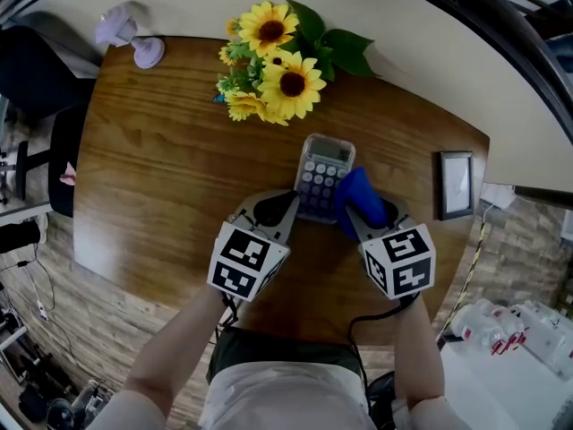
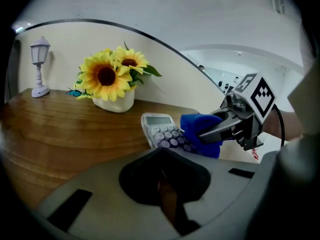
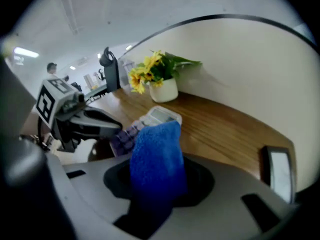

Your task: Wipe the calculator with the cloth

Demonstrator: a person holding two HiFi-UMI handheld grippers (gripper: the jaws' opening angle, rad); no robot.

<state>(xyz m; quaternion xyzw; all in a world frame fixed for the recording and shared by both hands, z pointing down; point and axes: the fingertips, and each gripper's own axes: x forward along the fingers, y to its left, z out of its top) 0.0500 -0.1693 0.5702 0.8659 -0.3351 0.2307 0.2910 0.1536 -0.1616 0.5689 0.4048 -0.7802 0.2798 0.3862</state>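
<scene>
A grey calculator [image 1: 322, 173] with purple keys lies on the wooden table [image 1: 161, 195], display toward the flowers. My right gripper [image 1: 362, 220] is shut on a blue cloth [image 1: 361, 197], which lies over the calculator's right side and lower keys. In the right gripper view the cloth [image 3: 156, 159] hangs from the jaws and hides the fingertips. My left gripper [image 1: 286, 210] sits at the calculator's near-left corner, jaws together, tip touching or just beside its edge. From the left gripper view the calculator [image 2: 161, 131] shows past the housing, with the cloth [image 2: 200, 131] on its right.
A white pot of sunflowers [image 1: 273, 65] stands behind the calculator. A small lilac lamp [image 1: 134, 41] is at the far left corner. A dark picture frame [image 1: 455, 184] lies near the table's right edge. A pale wall runs behind the table.
</scene>
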